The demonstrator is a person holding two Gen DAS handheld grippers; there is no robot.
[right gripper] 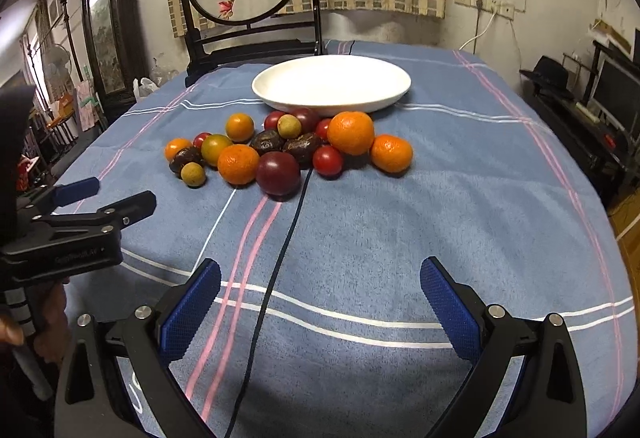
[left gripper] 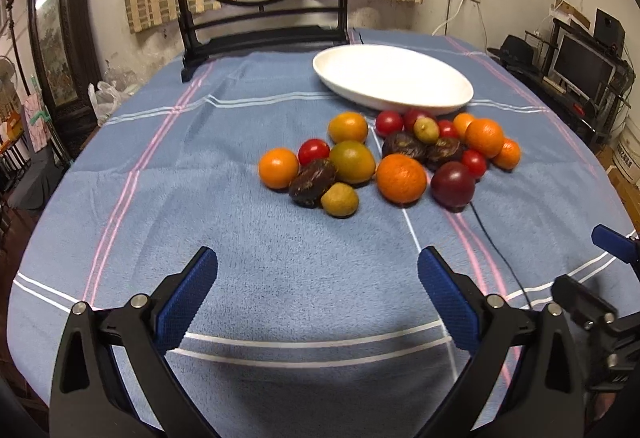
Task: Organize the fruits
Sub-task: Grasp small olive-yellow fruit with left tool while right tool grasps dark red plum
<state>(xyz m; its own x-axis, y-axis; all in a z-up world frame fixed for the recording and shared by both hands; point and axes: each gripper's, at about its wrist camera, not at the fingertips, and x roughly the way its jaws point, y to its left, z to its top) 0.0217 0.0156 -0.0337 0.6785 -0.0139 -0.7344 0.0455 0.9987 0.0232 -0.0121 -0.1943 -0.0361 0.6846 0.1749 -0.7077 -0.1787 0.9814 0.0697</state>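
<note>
Both grippers — left gripper (left gripper: 317, 280) and right gripper (right gripper: 320, 290) — hover with jaws apart, holding nothing; the fruits (right gripper: 280, 149) lie heaped at twelve o'clock on the worktop (right gripper: 460, 217), just beside the white plate (right gripper: 332, 83).

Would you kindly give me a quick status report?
Left gripper and right gripper open, empty. Fruit pile on cloth, white plate empty. Black cable crosses right approach.

Left hand-held gripper (left gripper: 317, 270) gapes empty over the blue cloth (left gripper: 280, 246), fruit pile (left gripper: 384, 157) ahead.
</note>
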